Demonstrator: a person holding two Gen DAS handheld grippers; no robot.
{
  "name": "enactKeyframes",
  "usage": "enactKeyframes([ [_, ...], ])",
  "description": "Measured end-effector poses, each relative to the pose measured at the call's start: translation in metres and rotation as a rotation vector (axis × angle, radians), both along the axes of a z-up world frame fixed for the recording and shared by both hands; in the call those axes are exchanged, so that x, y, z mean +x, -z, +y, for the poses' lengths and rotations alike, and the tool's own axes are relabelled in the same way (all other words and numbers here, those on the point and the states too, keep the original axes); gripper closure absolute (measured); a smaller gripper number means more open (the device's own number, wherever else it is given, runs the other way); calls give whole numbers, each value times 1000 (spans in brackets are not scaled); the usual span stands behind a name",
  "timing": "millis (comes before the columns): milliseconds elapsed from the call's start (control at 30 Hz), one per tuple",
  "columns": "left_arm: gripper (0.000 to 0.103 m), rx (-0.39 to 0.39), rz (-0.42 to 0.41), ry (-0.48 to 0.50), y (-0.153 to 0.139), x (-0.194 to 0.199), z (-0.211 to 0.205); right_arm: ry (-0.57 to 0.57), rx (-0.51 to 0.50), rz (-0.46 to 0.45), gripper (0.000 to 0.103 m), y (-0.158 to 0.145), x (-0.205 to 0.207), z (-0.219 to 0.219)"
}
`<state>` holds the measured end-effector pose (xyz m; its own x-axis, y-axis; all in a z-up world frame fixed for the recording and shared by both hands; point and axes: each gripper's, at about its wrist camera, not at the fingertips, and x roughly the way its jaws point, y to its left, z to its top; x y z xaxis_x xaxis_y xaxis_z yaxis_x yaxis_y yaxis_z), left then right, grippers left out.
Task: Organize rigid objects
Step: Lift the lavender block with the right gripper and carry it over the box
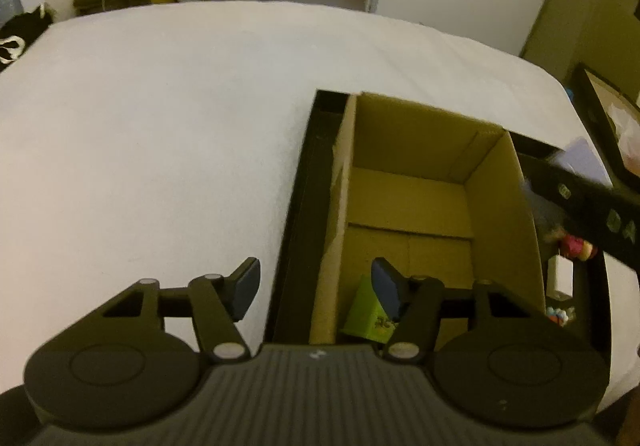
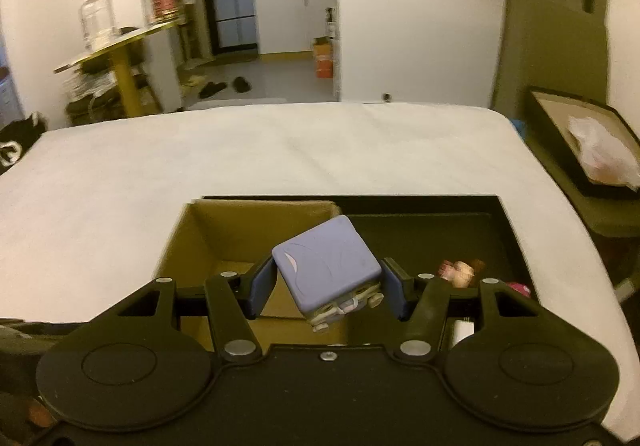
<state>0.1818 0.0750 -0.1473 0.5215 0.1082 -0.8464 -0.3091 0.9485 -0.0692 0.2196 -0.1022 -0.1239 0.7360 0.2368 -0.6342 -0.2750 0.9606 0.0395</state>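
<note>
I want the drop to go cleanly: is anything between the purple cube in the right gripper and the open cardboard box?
Nothing visible. The right gripper holds the purple cube over the cardboard box, whose top is open; only a green box lies inside.

You have a matt corrugated cardboard box (image 1: 412,181) in a smooth black tray (image 2: 424,205), on a soft white cloth (image 1: 160,125); the lilac cube (image 2: 326,266) looks like smooth matt plastic.

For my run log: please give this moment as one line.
left gripper: open | right gripper: shut on cube | above carton
</note>
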Motion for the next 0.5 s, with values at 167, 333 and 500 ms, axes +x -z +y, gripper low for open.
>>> enactKeyframes([
  [167,72,-40,22,-1,7,5,7,-58,-1,26,48,0,6,21],
  [333,81,-87,59,2,17,12,11,-89,5,74,48,4,12,36],
  [500,88,-130,68,8,21,16,14,-104,4,118,48,12,20,46],
])
